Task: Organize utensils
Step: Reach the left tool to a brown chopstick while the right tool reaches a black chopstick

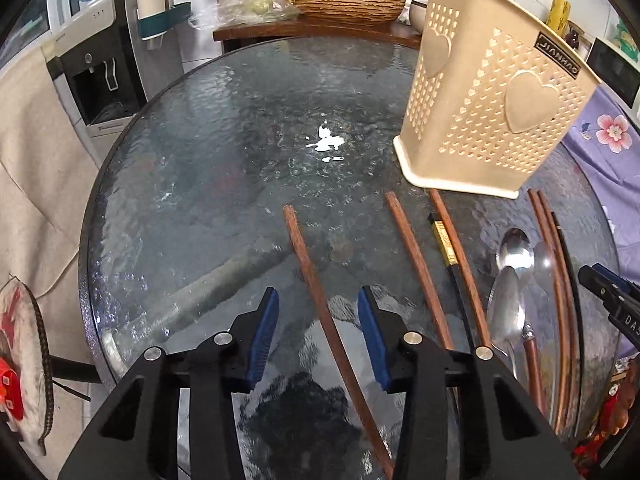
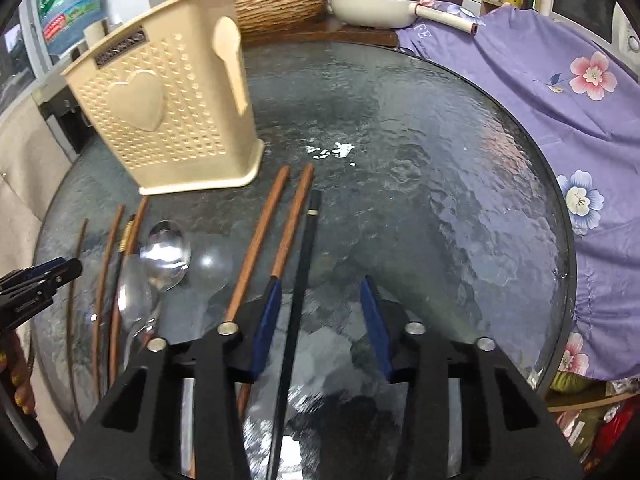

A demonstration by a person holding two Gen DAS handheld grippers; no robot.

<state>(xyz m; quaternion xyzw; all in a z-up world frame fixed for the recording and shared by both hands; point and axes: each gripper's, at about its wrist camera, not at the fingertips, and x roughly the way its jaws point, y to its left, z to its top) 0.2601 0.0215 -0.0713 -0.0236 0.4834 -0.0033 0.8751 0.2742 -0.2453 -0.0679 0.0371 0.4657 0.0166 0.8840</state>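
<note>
Straddling a single brown wooden chopstick (image 1: 316, 300), the left gripper (image 1: 318, 334) has its blue pads spread with clear gaps on both sides, nothing pinched. In the right wrist view the right gripper (image 2: 322, 328) stands the same way, jaws apart, over a black chopstick (image 2: 298, 300) that runs up between the pads, closer to the left pad (image 2: 266, 324) but apparently not pressed by it.

Beside the black stick lie two more brown chopsticks (image 2: 260, 240), and further left two steel spoons (image 2: 166, 254) overlap, with another few sticks beyond them. All of it lies flat on the round textured glass table (image 2: 440, 160), just in front of the beige perforated utensil holder (image 2: 160, 120) that stands upright on the same top.

These sticks look light, stiff and thin, and smooth glass gives them little to bite on, so each is likely to roll or skate if a pad nudges it sideways. A hold near the middle should keep it from tipping when lifted. The spoons seem heavier and slicker; the narrow handle looks like the better place than the bowl.
</note>
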